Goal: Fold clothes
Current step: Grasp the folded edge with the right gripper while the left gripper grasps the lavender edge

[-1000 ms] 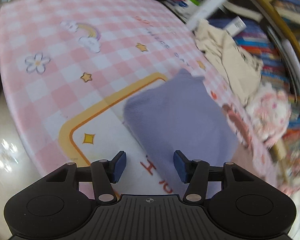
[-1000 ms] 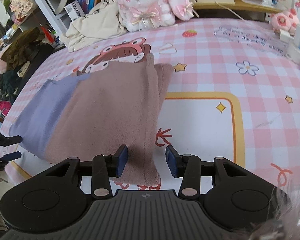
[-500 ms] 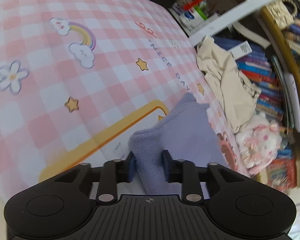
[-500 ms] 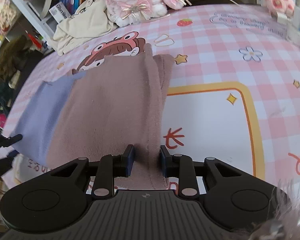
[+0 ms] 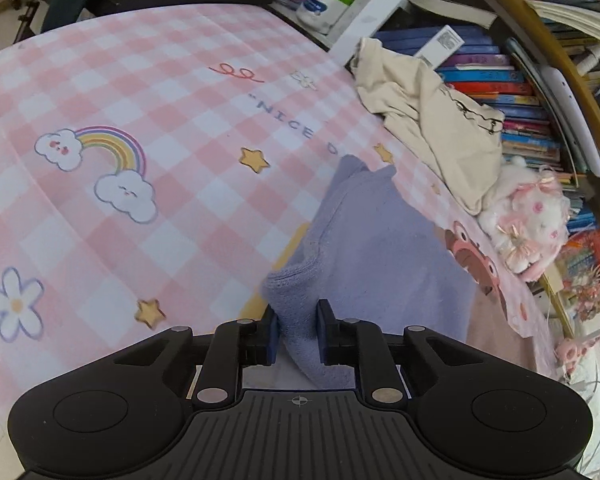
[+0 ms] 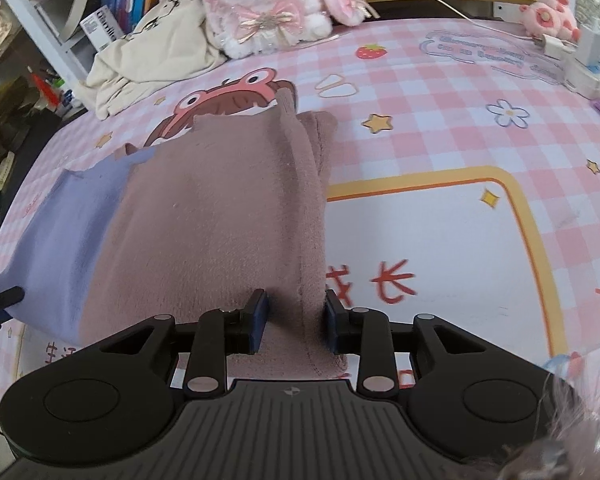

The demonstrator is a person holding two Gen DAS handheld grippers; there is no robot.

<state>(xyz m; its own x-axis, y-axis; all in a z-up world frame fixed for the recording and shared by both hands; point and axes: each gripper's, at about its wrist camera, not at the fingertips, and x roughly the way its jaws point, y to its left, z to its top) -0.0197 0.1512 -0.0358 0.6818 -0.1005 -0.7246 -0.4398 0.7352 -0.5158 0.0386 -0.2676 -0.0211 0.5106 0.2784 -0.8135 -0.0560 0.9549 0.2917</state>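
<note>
One fleecy two-tone garment, lilac-blue on one half and dusty pink-brown on the other (image 6: 220,216), lies folded lengthwise on the pink-and-white checked printed tablecloth (image 5: 140,92), near the table's front edge. I hold two grippers on it. My left gripper (image 5: 297,334) has just been closing, and its jaws now stand narrow, pinching the near lilac corner, which is lifted and bunched between the pads. My right gripper (image 6: 294,322) has its jaws narrow too, after a slight reopening, with the near pink-brown hem and its stitched seam between them; both pads meet the fleece. In the right wrist view, the tips of my left gripper show at the far left edge beside the lilac half.

Beyond the garment I count one crumpled cream cloth bag (image 5: 432,120), one white-and-pink plush rabbit with bows (image 6: 272,4) and one small pink plush toy (image 6: 548,20), all along the table's far side. Shelves of books (image 5: 512,92) stand behind the bag. Nothing lies on the garment itself.
</note>
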